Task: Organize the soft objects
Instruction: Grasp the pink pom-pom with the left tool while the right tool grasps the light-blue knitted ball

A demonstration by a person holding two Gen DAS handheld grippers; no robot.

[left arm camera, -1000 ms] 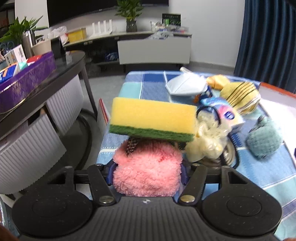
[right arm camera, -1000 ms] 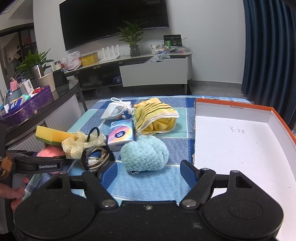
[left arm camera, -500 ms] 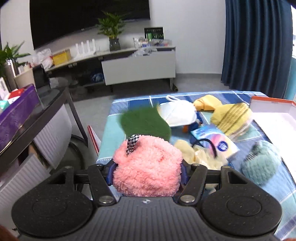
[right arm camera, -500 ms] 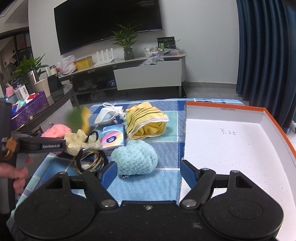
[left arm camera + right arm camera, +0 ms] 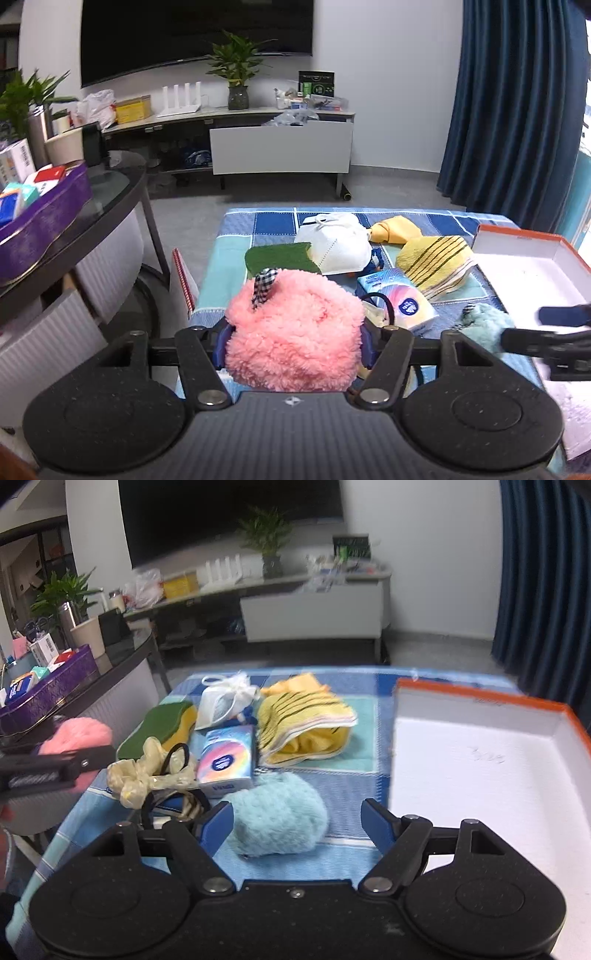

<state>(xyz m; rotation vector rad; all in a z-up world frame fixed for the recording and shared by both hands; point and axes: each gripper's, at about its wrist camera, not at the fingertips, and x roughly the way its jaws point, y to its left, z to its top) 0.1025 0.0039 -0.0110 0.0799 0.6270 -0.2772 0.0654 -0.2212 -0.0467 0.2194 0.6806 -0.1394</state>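
Pink fluff is filling the left tool (image 5: 294, 341), which is clenching the plush ball (image 5: 293, 332) above the checked surface (image 5: 362, 686). The right tool (image 5: 295, 821) is gaping wide around the teal plush (image 5: 279, 818), beside the white box (image 5: 480, 771).

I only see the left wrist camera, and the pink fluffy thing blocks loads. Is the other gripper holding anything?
Observer: No. The right gripper is open. The teal fluffy ball lies loose on the checked cloth between its fingers, nearer the left one.
Kid: What's hiding behind my fluffy thing?
Observer: Past your pink fluffy thing, a cream scrunchie and black hair ties lie beside the tissue pack.
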